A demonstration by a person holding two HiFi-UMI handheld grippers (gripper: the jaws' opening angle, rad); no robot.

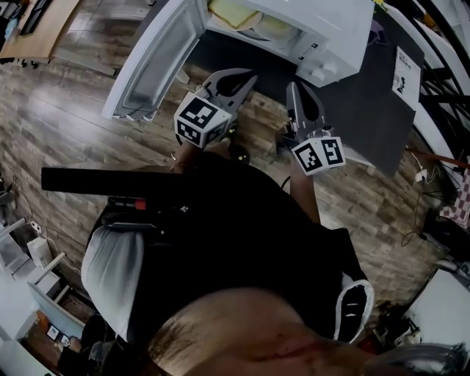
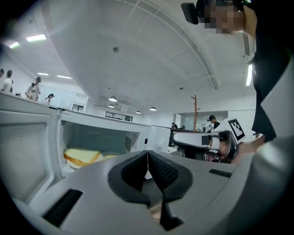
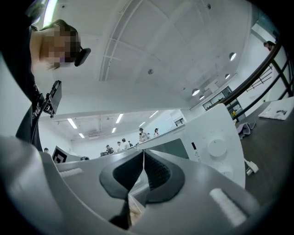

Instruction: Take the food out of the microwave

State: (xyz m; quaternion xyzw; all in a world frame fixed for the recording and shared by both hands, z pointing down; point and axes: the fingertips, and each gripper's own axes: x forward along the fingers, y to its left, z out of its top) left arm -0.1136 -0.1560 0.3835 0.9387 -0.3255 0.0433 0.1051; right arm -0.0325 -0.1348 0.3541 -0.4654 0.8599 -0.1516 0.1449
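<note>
Microwave (image 1: 330,29) is at 12 o'clock in the head view, with the door (image 1: 158,62) swung open toward 10. The food is a bread slice (image 1: 233,13) on what looks like a plate (image 1: 270,28). It's sitting inside the cavity and nothing is touching it.

The left claw (image 1: 246,79) is just short of the opening. The right claw (image 1: 295,92) is beside it toward 1 o'clock, and it's facing the control panel (image 3: 216,147) more than the cavity. Both claws are pinched fully together with nothing in them. In each gripper view the pads meet in a thin line.

So I'd call this the approach, with no grab made yet. How I'd play it:

- Spread the left jaws before going in, not once they're inside.
- In the left gripper view the bread sits off at 9 o'clock, so swing that way first.
- Go for the near rim of the plate, since squeezing the bread would probably squash it.
- Keep it level and draw it straight back out.
- Watch the door at 10 o'clock, because it crowds that side.
- Use the right claw to steady the far rim, or else keep it out of the way.
</note>
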